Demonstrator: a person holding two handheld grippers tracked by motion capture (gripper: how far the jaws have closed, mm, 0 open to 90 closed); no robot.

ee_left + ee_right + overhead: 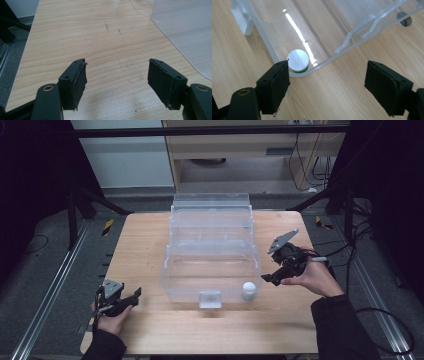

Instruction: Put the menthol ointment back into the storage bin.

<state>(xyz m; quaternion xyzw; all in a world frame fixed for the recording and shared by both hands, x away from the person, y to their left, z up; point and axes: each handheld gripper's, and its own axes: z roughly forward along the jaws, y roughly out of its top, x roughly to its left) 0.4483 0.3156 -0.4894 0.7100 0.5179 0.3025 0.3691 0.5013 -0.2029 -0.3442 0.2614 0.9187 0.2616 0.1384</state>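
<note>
A clear plastic box [170, 280] with its tiered trays folded back stands open on the wooden table. Inside its front right corner stands a small bottle [249, 290] with a white cap and a green band [298, 60]. My right gripper [270, 279] hovers just right of that corner, outside the box wall [352, 37]; its jaws [327, 66] are open with nothing between them. Near the front left of the table my left gripper [135, 295] rests low, open and empty [117, 62], pointing toward the box's corner [185, 30].
A clear latch [210, 298] sits on the box's front wall. Bare wood [215, 330] lies in front of the box and to both sides. Beyond the table are metal floor rails [55, 285], black frame bars and cables [380, 320].
</note>
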